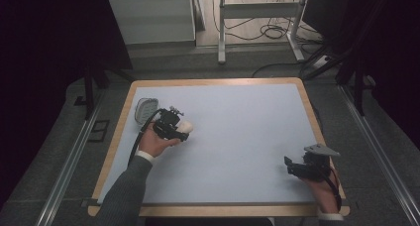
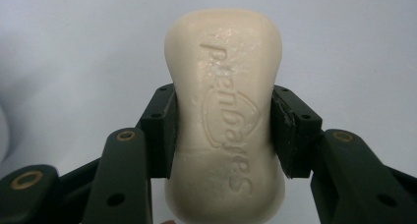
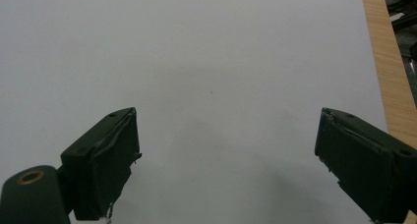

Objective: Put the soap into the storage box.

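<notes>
Soap dish [image 1: 145,109] seen at table's [image 1: 237,137] far left, empty. Just beside it, left tongs [image 1: 179,130] clamped across soap bar's [image 2: 226,116] waist — bar held off table, likely bound for dish. Right tongs [image 1: 293,166] spread, nothing held — parked near right edge, seemingly kept clear.

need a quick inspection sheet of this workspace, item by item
surface: pale blue mat on a table with a wood edge, bare across the middle.
job's things: cream soap bar with embossed lettering; grey oval soap dish near the mat's far left corner.
clutter: nothing seen.
grippers: left hand-held gripper shut on the soap bar's narrow waist; right hand-held gripper open and empty, near the mat's right edge.
cables: black cable trailing from the left hand-held gripper; loose cables on the floor beyond the table.
surroundings: white cabinet, metal frame legs, dark curtains.
</notes>
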`<state>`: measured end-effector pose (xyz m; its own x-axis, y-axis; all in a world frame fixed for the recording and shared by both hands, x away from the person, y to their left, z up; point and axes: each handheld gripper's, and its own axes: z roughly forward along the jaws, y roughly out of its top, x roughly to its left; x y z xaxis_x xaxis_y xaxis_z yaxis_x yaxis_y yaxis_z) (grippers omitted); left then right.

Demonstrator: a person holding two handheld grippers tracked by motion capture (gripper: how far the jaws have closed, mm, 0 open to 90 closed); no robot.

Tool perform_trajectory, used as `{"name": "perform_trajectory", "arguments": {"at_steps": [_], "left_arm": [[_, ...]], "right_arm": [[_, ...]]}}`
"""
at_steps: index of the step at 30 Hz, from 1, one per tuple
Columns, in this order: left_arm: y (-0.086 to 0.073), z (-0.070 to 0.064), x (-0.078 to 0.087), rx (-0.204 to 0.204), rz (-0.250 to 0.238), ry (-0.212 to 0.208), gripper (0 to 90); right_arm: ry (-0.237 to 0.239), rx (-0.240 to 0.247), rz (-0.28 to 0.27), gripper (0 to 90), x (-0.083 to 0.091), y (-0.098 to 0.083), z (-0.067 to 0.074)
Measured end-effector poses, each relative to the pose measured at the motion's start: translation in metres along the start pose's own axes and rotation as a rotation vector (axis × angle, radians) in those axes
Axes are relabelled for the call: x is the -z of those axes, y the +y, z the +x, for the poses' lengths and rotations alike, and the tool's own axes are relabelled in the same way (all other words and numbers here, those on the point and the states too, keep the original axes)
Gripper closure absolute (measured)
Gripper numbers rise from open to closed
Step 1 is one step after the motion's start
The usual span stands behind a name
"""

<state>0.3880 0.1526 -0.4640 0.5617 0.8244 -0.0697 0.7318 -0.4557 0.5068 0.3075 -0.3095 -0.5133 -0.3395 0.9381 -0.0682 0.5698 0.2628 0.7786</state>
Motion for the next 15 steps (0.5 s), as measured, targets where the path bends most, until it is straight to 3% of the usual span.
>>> {"name": "perform_trajectory", "arguments": {"at_steps": [15], "left_arm": [[0.008,0.028,0.030,0.033,-0.036,0.052,49.7]], "right_arm": [[0.000,0.004,0.006,9.6,-0.001,0.000,0.001]]}}
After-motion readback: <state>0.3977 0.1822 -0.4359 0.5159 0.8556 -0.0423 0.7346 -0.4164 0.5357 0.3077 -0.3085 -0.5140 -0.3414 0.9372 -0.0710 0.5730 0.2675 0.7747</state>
